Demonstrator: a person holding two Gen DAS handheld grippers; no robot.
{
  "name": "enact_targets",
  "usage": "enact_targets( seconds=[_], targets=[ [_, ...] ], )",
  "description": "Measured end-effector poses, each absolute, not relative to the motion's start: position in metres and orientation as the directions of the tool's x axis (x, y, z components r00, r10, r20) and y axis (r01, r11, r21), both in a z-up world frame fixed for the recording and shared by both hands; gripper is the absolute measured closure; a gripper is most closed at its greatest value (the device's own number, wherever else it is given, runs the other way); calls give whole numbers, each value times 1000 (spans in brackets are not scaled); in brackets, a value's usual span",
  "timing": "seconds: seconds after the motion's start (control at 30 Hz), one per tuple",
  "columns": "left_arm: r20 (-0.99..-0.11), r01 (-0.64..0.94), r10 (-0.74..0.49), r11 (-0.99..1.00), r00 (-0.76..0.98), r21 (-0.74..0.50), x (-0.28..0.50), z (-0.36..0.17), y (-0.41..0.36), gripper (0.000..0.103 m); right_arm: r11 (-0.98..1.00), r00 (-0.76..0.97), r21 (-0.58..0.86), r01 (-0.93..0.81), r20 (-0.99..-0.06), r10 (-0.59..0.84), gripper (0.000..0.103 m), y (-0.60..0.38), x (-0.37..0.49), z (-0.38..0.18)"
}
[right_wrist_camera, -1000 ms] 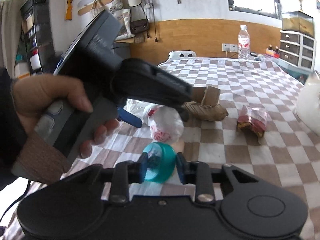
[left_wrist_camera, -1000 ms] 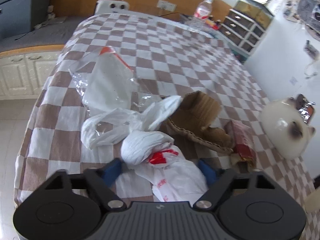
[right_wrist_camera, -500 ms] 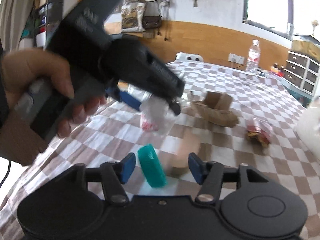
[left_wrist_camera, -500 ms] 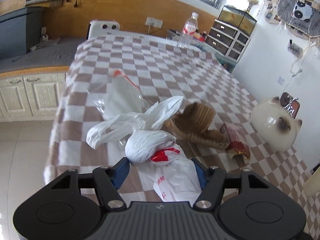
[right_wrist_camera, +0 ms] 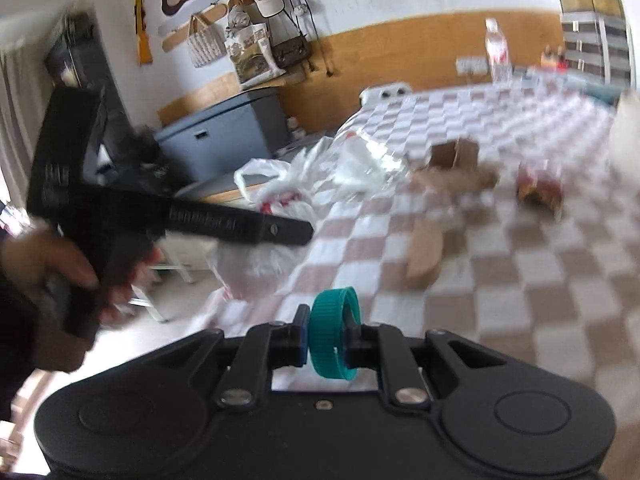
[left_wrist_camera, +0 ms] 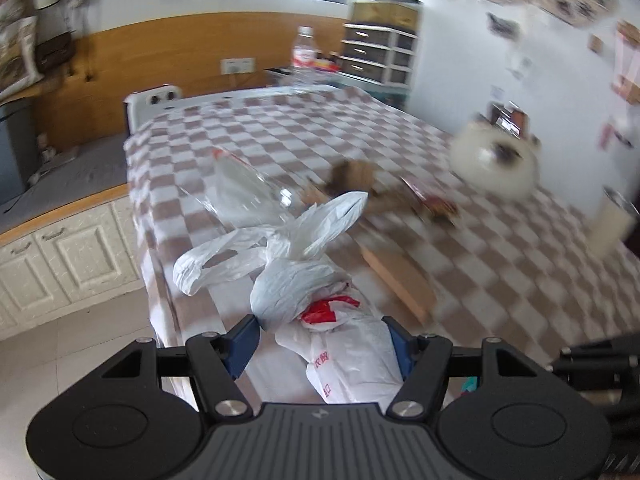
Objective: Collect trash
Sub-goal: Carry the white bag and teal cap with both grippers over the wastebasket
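A knotted white plastic bag [left_wrist_camera: 296,292] with red print sits between the blue fingers of my left gripper [left_wrist_camera: 322,342], which is shut on it at the near left edge of the checkered table [left_wrist_camera: 304,136]. In the right wrist view the same bag [right_wrist_camera: 256,264] hangs blurred below the left gripper's black body, held by a hand [right_wrist_camera: 60,264]. My right gripper [right_wrist_camera: 326,338] is shut on a teal bottle cap [right_wrist_camera: 336,316], which stands on edge between the pads. A clear plastic wrapper [left_wrist_camera: 244,188], crumpled brown paper [left_wrist_camera: 352,176] and a red snack wrapper [left_wrist_camera: 432,200] lie on the table.
A flat piece of cardboard [left_wrist_camera: 400,276] lies just right of the bag. A white cat [left_wrist_camera: 496,160] sits at the table's right side. At the far end stands a water bottle [left_wrist_camera: 306,56]. White cabinets [left_wrist_camera: 60,248] and floor lie left of the table.
The left gripper has swung left and rolled with the bag still between its fingers. The right gripper opened, letting the cap loose, then shut on it again with the cap on edge.
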State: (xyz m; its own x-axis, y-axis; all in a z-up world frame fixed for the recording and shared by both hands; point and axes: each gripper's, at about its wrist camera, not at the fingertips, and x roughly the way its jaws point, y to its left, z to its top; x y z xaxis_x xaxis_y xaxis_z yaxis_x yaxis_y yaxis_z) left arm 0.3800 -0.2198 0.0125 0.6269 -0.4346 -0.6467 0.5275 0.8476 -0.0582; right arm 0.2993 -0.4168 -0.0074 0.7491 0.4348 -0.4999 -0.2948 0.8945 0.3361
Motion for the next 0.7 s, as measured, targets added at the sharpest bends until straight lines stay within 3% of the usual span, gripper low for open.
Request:
enact_targets(
  seconds=[0.17, 0.23, 0.3, 0.43, 0.5, 0.7],
  targets=[
    [-657, 603, -463, 797, 595, -16, 338, -1, -213, 37, 826, 675, 478, -299, -506, 537, 87, -428, 271, -21],
    [-658, 627, -474, 779, 586, -3, 323, -4, -213, 37, 865, 696, 431, -256, -539, 475, 80, -429, 264, -25],
    [-661, 637, -474, 771, 581, 8, 313, -8, -214, 37, 910, 738, 354, -216, -551, 390, 63, -430, 257, -26],
    [-670, 621, -461, 784, 582, 0, 303, -17, -213, 36, 956, 781, 233, -179, -557, 282, 58, -429, 248, -24],
    [-667, 599, -454, 801, 591, -15, 300, -20, -210, 34, 969, 795, 174, -173, -557, 242, 51, -426, 245, -22],
    [-670, 456, -462, 867, 581, -202, 304, -26, -195, 34, 969, 802, 89, -230, -546, 241, 38, -410, 237, -17]
  ],
)
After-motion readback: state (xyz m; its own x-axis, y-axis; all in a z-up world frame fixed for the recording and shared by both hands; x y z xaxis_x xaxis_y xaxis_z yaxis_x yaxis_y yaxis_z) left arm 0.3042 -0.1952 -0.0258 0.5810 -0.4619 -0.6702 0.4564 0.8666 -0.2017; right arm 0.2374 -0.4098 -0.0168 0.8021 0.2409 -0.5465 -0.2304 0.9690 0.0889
